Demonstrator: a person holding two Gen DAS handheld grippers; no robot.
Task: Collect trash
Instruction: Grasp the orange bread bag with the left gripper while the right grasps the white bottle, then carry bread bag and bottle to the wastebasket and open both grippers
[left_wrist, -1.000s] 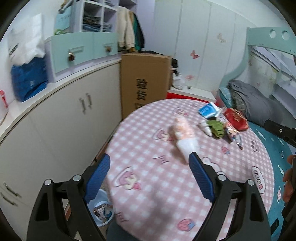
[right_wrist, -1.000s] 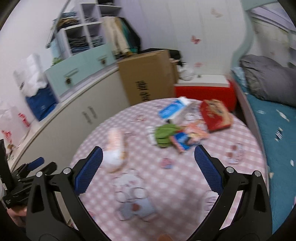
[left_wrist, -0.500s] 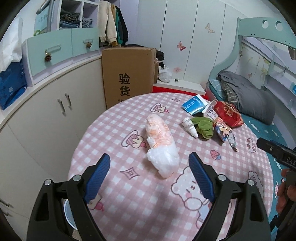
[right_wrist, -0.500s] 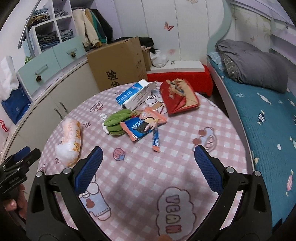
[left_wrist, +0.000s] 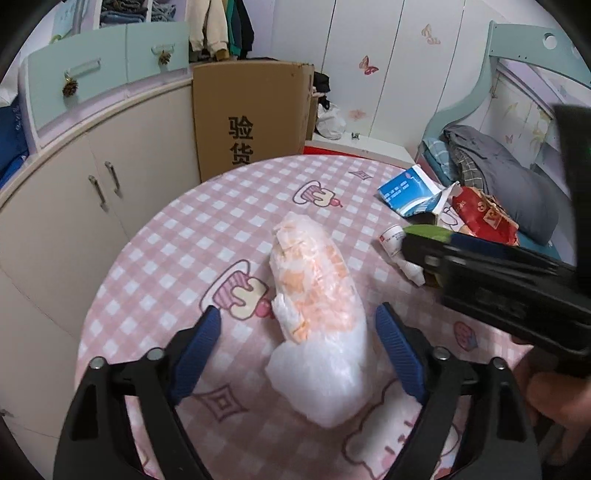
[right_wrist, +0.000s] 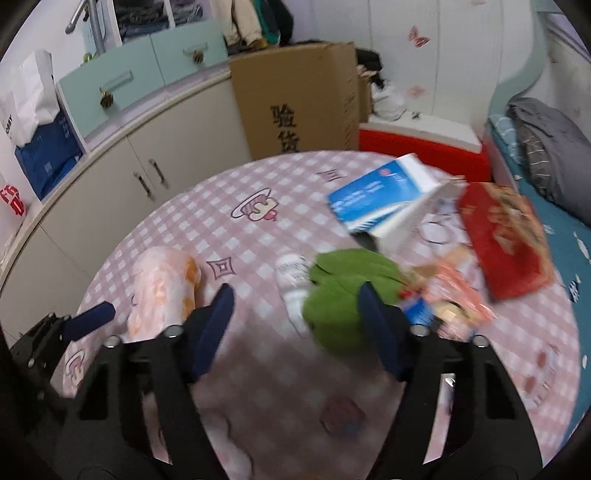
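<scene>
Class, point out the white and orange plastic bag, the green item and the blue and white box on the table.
plastic bag (left_wrist: 314, 280), left wrist view, its orange-patterned middle.
green item (right_wrist: 343, 288), right wrist view, its upper side.
box (right_wrist: 373, 195), right wrist view, its blue face.

Even indoor light, soft shadows — fisheye bending at dark corners — right wrist view motion-blurred

I see a crinkly translucent plastic bag (left_wrist: 317, 295) on the smooth pink checked tablecloth (left_wrist: 177, 243). Behind it stands a matt brown cardboard box (left_wrist: 251, 110). My grippers' pads (left_wrist: 397, 350) look like ribbed blue rubber on matt black plastic arms. The red packet (right_wrist: 506, 236) looks glossy, the green cloth (right_wrist: 343, 295) soft.
</scene>
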